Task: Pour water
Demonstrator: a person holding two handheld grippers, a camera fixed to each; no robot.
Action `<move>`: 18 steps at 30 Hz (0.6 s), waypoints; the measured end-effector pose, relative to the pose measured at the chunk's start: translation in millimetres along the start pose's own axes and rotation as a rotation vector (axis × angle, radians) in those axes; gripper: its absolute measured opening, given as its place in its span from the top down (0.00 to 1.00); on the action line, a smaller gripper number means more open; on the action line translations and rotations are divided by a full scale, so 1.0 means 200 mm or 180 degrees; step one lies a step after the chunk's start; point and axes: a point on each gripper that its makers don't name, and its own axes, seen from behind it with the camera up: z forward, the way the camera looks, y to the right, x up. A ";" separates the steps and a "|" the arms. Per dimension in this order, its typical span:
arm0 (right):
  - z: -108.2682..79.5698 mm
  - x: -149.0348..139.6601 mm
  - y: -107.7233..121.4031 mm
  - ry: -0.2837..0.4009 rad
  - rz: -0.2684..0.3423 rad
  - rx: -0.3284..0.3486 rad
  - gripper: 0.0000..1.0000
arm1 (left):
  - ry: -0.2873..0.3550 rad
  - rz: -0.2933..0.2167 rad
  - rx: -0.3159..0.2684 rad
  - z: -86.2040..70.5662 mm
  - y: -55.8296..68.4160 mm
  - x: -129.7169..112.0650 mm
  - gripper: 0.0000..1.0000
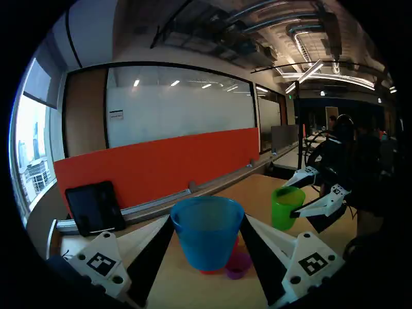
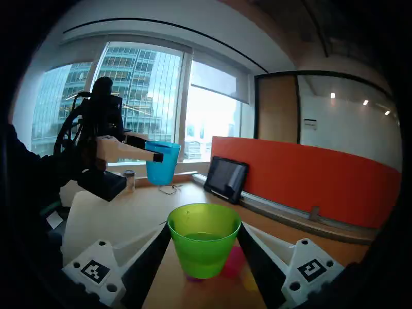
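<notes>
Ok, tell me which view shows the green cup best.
The right gripper view: the green cup sits close and centred, its open top and inside visible. The left gripper view shows that cup small, off to the side.

The left claw (image 1: 207,222) holds the first cup (image 1: 207,244), the right claw (image 2: 204,229) the second cup (image 2: 203,250). Behind them, a tablet (image 1: 95,207) stands on the counter (image 1: 206,291).
</notes>
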 end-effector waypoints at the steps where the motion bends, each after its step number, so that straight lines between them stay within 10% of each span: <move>1: -0.01 -0.01 0.01 -0.0016 -0.0001 -0.0010 0.09 | -0.0020 0.0002 -0.0006 0.00 0.00 -0.02 0.13; 18: -0.10 -0.22 0.05 -0.0431 0.0023 0.0020 0.09 | -0.0492 0.0005 -0.0192 0.03 0.08 -0.43 0.13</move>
